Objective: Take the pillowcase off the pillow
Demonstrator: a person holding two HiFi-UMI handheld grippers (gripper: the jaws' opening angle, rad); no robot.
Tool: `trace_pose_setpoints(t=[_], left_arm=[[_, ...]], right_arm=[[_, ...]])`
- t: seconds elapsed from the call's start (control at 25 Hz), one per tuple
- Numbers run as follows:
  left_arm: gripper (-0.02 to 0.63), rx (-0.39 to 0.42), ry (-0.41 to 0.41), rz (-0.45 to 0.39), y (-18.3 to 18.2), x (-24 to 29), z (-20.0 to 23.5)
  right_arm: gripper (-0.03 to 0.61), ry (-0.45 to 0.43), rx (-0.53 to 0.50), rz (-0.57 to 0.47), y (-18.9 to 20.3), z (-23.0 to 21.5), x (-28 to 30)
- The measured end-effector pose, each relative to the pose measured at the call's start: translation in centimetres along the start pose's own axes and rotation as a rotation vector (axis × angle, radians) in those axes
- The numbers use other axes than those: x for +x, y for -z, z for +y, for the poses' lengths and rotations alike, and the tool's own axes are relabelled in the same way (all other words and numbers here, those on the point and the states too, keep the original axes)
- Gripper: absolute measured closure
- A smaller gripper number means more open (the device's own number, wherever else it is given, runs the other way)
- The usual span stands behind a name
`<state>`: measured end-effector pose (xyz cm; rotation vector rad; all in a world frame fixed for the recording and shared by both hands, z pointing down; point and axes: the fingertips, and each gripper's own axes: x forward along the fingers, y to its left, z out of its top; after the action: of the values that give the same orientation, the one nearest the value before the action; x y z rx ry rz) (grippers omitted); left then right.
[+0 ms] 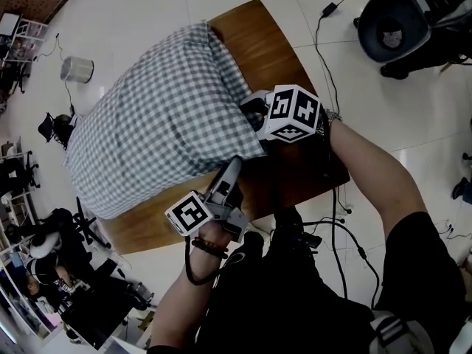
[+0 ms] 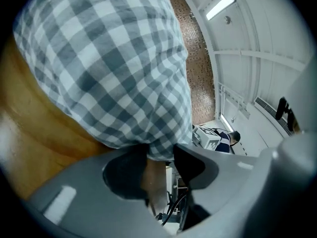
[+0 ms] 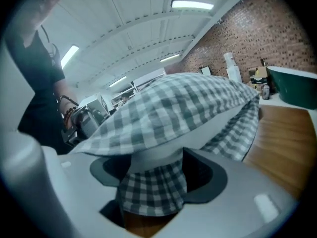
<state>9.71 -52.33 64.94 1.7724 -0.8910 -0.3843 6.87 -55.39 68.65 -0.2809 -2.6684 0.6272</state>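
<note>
Head view: grey-and-white checked fabric pillowcase (image 1: 158, 116) on a brown wooden table (image 1: 258, 43). Left gripper (image 2: 159, 155) half-open at its corner; right gripper (image 3: 156, 167) wide open around its end, neither gripping.

Floor (image 1: 147, 6): laid in glossy white tiles | Table (image 1: 258, 43): made of brown wood, stood on the tiles | Bin (image 1: 77, 68): wire mesh, set beyond the table | Cables (image 1: 318, 39): trailed across the floor | Wall (image 3: 267, 29): built of brick | Ceiling (image 3: 138, 19): white, lit by strip lights (image 3: 192, 5)
</note>
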Motion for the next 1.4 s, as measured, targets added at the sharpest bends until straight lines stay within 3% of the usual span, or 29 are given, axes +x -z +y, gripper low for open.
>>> trace_pose_setpoints(t=[0.12, 0.24, 0.4, 0.48, 0.56, 0.8, 0.92, 1.04, 1.08, 1.12, 1.24, 1.28, 1.4], left_arm=[[0.488, -0.001, -0.008, 0.004, -0.4, -0.2, 0.4], [0.531, -0.002, -0.001, 0.000, -1.2, -0.8, 0.5], [0.559, -0.007, 0.011, -0.011, 0.1, -3.8, 0.0], [0.572, -0.008, 0.016, -0.022, -1.5, -3.8, -0.3], [0.579, -0.003, 0.022, -0.032, -2.1, -4.0, -0.2], [0.602, 0.024, 0.057, -0.073, -0.9, -9.8, -2.6], [0.607, 0.046, 0.086, -0.093, 1.2, -15.9, -4.2], [0.609, 0.083, 0.144, -0.128, 0.9, -22.3, -5.2], [0.609, 0.079, 0.133, -0.137, 0.6, -23.8, -5.2], [0.609, 0.045, 0.066, -0.144, 0.9, -25.0, -4.6], [0.609, -0.198, -0.333, -0.162, 3.7, -28.1, 0.2], [0.609, -0.241, -0.392, -0.173, 3.8, -29.0, 0.9], [0.609, -0.233, -0.378, -0.211, 1.8, -33.0, 0.5]], right_arm=[[0.262, -0.041, 0.031, -0.013, -0.3, 0.3, 1.1], [0.311, -0.032, 0.038, -0.021, -1.1, 0.3, 2.0], [0.481, 0.053, 0.037, -0.055, -0.9, 2.1, 2.2], [0.522, 0.105, 0.014, -0.059, -2.3, 1.2, 1.5], [0.536, 0.164, -0.031, -0.054, -2.7, 0.6, 1.1], [0.549, 0.341, -0.115, -0.042, -3.0, 5.2, 1.3], [0.551, 0.436, -0.125, -0.039, -2.5, 10.3, 2.7], [0.552, 0.524, -0.127, -0.030, -3.1, 14.4, 5.2], [0.552, 0.546, -0.131, -0.023, -3.5, 15.2, 5.6], [0.552, 0.566, -0.135, -0.017, -3.5, 15.5, 5.5], [0.552, 0.614, -0.134, -0.013, -2.9, 15.6, 3.5], [0.552, 0.631, -0.129, -0.014, -3.0, 15.8, 3.2], [0.554, 0.685, -0.109, -0.017, -4.5, 17.7, 4.3]])
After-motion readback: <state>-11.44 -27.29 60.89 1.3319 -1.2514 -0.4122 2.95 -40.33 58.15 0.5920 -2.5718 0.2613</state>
